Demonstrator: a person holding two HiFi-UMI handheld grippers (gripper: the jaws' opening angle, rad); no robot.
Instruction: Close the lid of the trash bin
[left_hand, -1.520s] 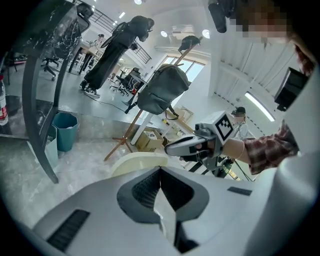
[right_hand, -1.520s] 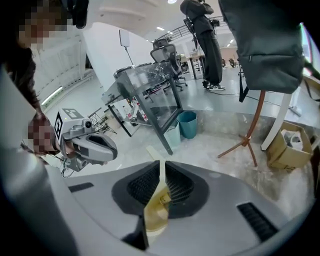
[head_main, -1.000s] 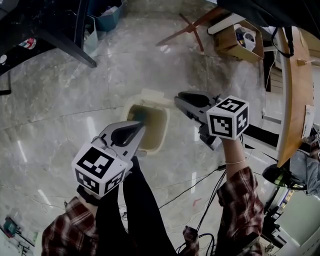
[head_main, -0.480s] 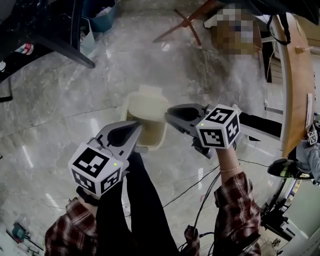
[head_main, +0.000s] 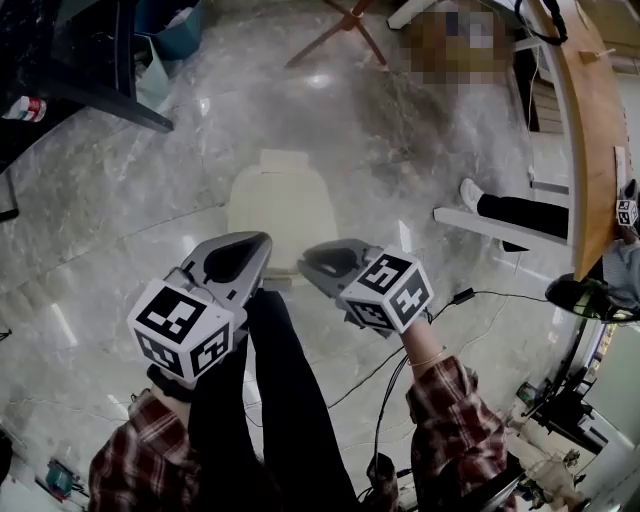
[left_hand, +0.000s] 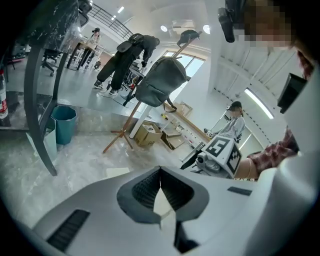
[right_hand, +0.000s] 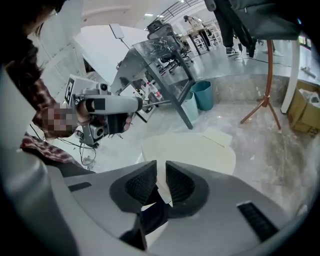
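Cream plastic trash bin (head_main: 280, 205) sits on the grey marble floor (head_main: 110, 210), just ahead of both grippers, with the person's dark trouser leg (head_main: 285, 370) behind it. Its flat cream lid (right_hand: 192, 150) reads as down: the top is one unbroken surface and no cavity shows in the head view or the right gripper view.

Left gripper (head_main: 260, 242): jaws fully together at the tips, holding nothing, above the bin's near-left corner. Right gripper (head_main: 306, 262): jaws almost together with only a thin slit between the pads, nothing in it, above the near-right edge. I can't tell whether either one touches the lid.

My read: the close is basically done and what's left is seating it.
- Use the shut tips as a blunt pusher, no grasp needed.
- Press straight down on the near edge, opposite the small raised tab at the far end (probably the hinge, not certain).
- Push evenly from both sides so the bin doesn't tip or skate on the polished floor.
- Check that the rim line is flush all round before backing off.
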